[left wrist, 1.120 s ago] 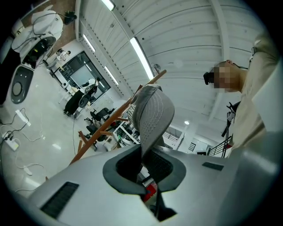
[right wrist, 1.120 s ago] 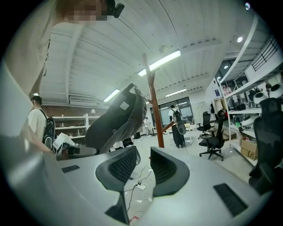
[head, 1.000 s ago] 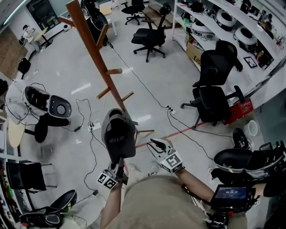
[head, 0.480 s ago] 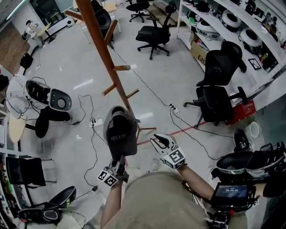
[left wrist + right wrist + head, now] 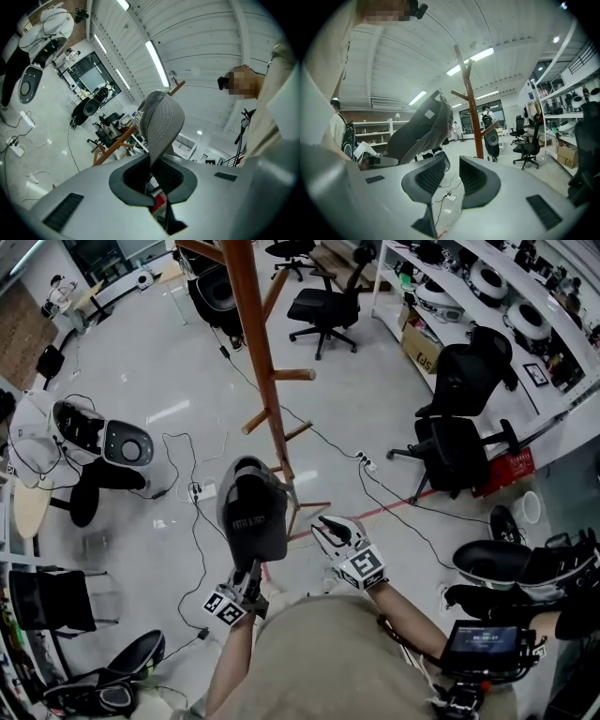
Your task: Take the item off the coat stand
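Slippage is the risk: jaws of the left gripper [image 5: 152, 180] clench only an edge of the grey cap [image 5: 159, 122], so a quick swing could shake it loose; right gripper [image 5: 449, 180] alongside hangs released, empty; the grey cap rises from the clenched jaws, clear of the coat stand [image 5: 258, 343] beyond.

Glossy pale floor [image 5: 169, 352] under coat stand [image 5: 258, 352], office chairs [image 5: 323, 306], trailing cables [image 5: 194, 540], a white power strip [image 5: 200, 491].

Head view looks steeply down; gripper views level; all share coat stand [image 5: 253, 329].
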`<state>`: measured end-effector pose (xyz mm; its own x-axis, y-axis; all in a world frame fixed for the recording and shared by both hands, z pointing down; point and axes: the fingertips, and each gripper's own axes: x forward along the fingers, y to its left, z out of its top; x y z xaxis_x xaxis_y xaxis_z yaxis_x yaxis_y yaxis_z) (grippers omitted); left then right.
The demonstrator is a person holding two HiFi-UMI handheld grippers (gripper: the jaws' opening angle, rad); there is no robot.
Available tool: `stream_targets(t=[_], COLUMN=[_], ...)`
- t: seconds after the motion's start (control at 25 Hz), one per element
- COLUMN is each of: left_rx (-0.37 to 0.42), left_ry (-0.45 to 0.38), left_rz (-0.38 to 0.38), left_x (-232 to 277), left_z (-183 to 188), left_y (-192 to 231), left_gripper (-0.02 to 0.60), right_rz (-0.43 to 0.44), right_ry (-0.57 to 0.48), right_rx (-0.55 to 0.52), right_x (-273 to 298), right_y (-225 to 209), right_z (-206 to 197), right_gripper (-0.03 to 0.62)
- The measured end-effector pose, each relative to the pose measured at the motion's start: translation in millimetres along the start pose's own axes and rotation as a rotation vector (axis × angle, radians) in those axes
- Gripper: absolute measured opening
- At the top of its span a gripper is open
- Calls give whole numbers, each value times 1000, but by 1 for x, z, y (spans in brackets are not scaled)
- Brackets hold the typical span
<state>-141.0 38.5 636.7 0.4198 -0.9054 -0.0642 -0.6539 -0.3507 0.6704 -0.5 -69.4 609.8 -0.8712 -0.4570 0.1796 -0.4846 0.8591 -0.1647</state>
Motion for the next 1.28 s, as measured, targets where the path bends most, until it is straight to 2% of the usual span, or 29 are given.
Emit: stream_targets(t=[0.24, 0.48, 0.92, 1.08, 1.28], left_rx=[-14, -20, -52, -50, -61], left_ry=[59, 93, 146, 141, 145], left_rz=[-18, -30, -61, -59, -87], left_x=[-19, -28, -29, -34, -26], left_z=[7, 24, 22, 28, 25], left_y=[39, 60, 82, 92, 82], left_gripper=[32, 32, 32, 32, 32], right_rz=[-25, -43, -82, -88, -109], right_ry=[48, 65, 113, 107, 107], right_rx=[0, -3, -50, -58, -68], right_x=[39, 61, 71, 78, 62], right_y=[26, 43, 51, 59, 59], right_z=[-21, -17, -22, -19, -11], right_gripper=[104, 104, 104, 104, 104])
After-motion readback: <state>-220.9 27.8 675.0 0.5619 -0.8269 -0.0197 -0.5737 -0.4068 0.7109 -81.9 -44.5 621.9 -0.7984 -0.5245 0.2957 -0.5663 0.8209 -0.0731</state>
